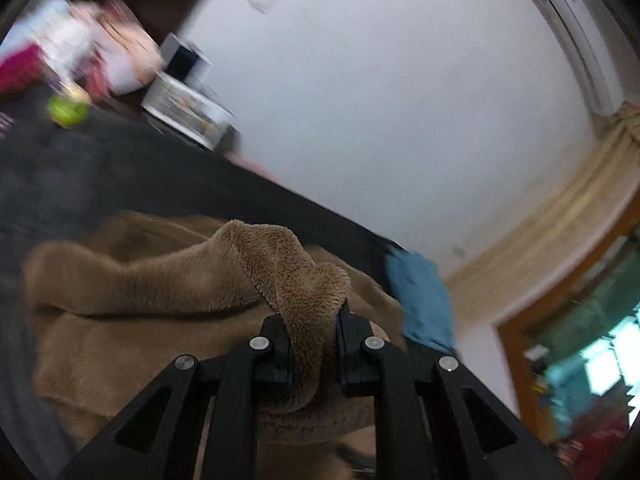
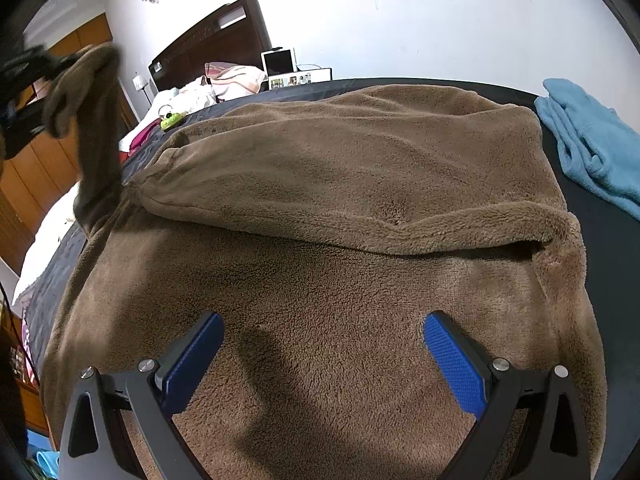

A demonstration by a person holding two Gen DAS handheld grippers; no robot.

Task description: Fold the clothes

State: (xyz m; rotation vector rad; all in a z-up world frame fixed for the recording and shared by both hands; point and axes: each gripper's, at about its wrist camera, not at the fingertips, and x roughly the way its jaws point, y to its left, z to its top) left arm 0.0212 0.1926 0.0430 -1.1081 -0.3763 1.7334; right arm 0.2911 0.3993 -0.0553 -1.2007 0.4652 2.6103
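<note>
A brown fleece garment lies spread on the dark bed cover, its far half folded over toward me. My left gripper is shut on a bunched corner of this brown garment, lifted off the bed. From the right wrist view that gripper shows at the far left, blurred, holding up a long strip of the fleece. My right gripper hovers low over the near part of the garment, open, with nothing between its blue pads.
A blue garment lies crumpled at the bed's right edge. A small green toy, pillows and bedding sit near the dark headboard. A wooden wardrobe stands left. The dark bed cover shows at right.
</note>
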